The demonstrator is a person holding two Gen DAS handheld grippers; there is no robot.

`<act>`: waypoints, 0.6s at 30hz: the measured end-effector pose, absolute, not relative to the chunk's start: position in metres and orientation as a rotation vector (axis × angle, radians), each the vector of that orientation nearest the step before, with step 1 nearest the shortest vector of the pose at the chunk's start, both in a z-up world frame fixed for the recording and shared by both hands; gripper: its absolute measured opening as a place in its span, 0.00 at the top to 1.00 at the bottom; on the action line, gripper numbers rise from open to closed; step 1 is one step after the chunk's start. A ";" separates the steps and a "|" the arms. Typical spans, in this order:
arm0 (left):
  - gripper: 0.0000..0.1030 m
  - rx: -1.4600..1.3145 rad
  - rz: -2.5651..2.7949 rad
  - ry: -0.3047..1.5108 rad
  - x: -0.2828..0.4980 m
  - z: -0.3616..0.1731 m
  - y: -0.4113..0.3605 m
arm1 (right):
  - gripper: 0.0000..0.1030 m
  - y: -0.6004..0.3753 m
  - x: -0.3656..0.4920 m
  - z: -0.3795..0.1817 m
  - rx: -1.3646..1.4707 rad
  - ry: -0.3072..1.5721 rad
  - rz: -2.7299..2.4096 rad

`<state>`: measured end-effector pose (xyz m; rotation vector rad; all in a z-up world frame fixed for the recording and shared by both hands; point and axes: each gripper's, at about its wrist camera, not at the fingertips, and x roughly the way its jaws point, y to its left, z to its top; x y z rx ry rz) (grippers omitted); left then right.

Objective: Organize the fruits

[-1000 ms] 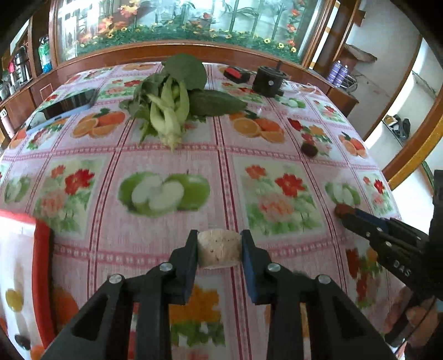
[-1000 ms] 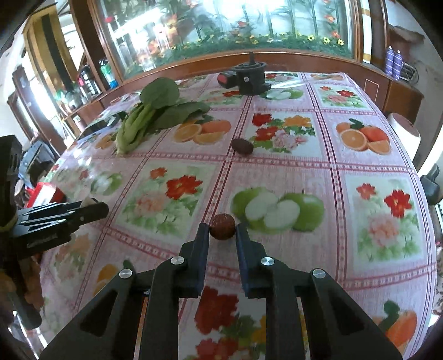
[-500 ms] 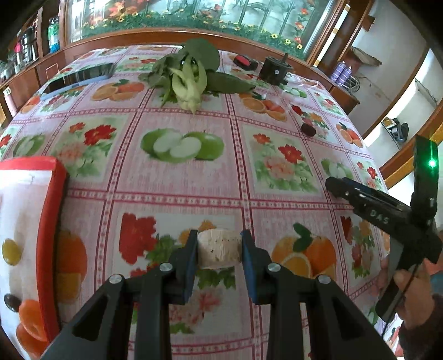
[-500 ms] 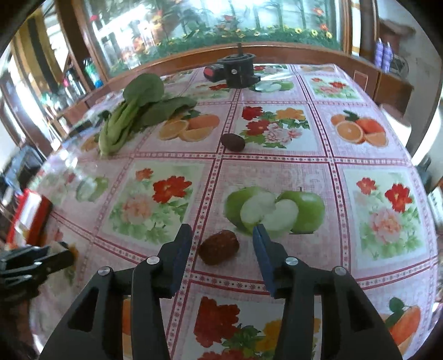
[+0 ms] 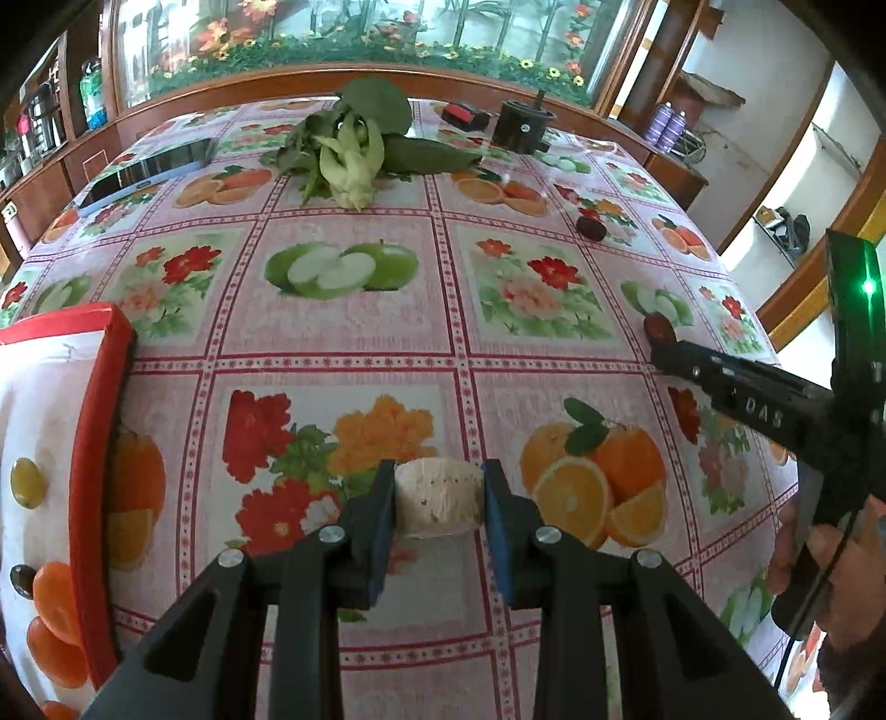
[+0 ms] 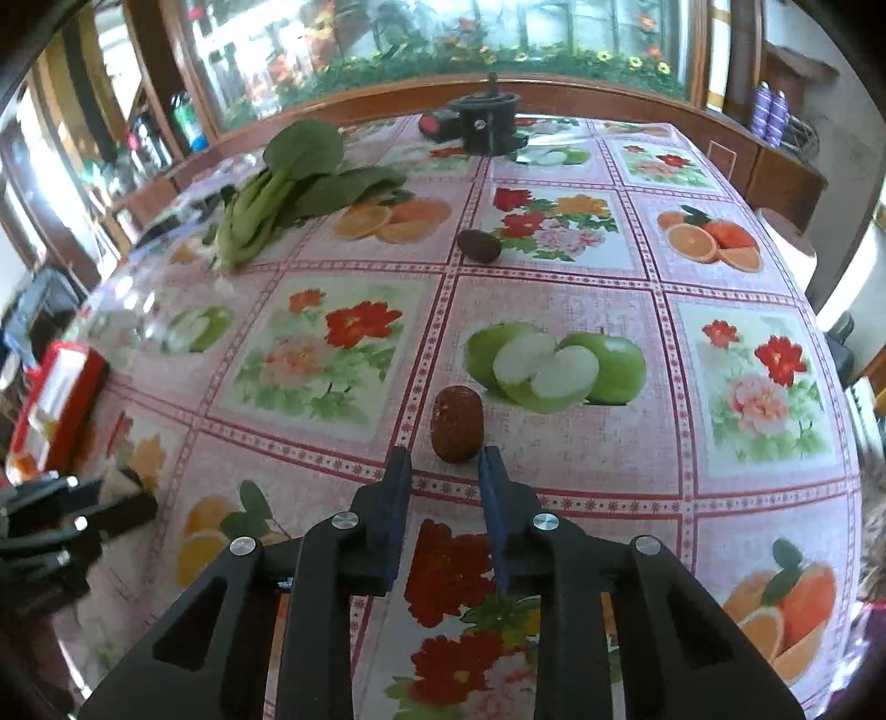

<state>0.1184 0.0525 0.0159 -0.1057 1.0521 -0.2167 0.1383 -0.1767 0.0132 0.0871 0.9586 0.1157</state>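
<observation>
Gripping a pale fruit chunk (image 5: 438, 497), left claw (image 5: 437, 501) hovers above the tabletop (image 5: 354, 343), red-rimmed tray (image 5: 94, 443) to its left. Right claw (image 6: 444, 487) parted narrow, holding nothing; brown fruit (image 6: 456, 423) lies on the cloth just past its tips. Second dark fruit (image 6: 478, 245) farther back.

A worktop (image 5: 354, 354) under a pink oilcloth printed with apples, oranges and flowers carries a bunch of leafy greens (image 5: 354, 144) at its far side, stalks toward the viewer. Just right of the greens, at the far edge, stand a round black device (image 5: 523, 127) and a small red-and-black object (image 5: 464, 117); on the far left lies a dark tablet in a blue case (image 5: 147, 174). Behind the worktop runs a wooden ledge below a painted flower panel (image 6: 470, 50), and two purple bottles (image 5: 669, 123) stand on a cabinet at far right.
</observation>
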 end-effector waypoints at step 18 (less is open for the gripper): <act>0.68 -0.151 -0.232 1.060 0.116 0.015 0.059 | 0.38 -0.177 0.158 0.014 0.196 0.972 0.068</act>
